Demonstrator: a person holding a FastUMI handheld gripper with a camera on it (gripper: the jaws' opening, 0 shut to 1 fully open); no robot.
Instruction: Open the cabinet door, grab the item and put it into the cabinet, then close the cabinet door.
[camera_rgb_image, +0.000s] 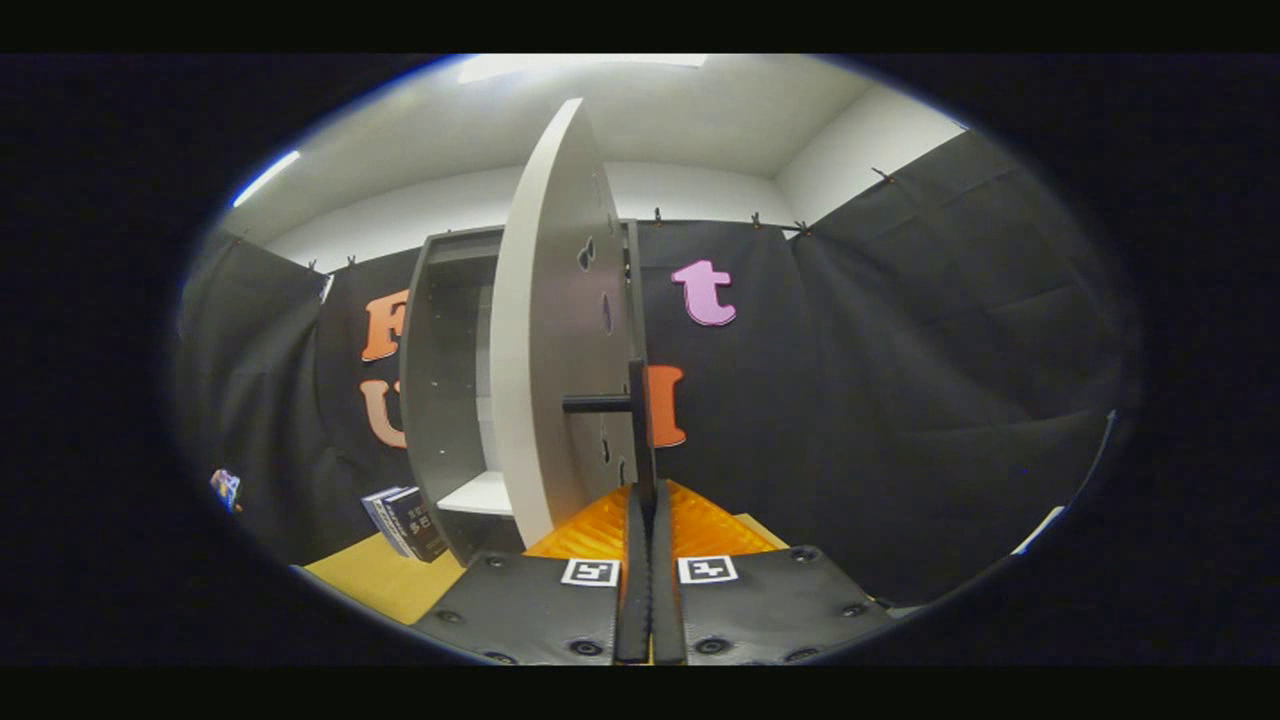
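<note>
Two fingers of the gripper stand pressed together, and the lower end of the door's black handle is clamped between them, a thin upright bar with a short peg running from it to the door. That cabinet door is pale and swung well open, so I see it nearly edge-on, reaching up from just ahead of the fingers; a few dark holes dot its face. Behind it and to its left sits the dark grey cabinet, its inside open to view, with a white shelf low down in it and rows of small peg holes along the inner wall. Standing on the yellow tabletop, just outside the cabinet's lower left corner, are the books (two or so, dark covers with pale spines, leaning a little against each other). They are touching or very nearly touching the cabinet's side; which of the two I cannot tell. Black cloth hangs as the booth's wall behind everything, clipped along its top edge.
</note>
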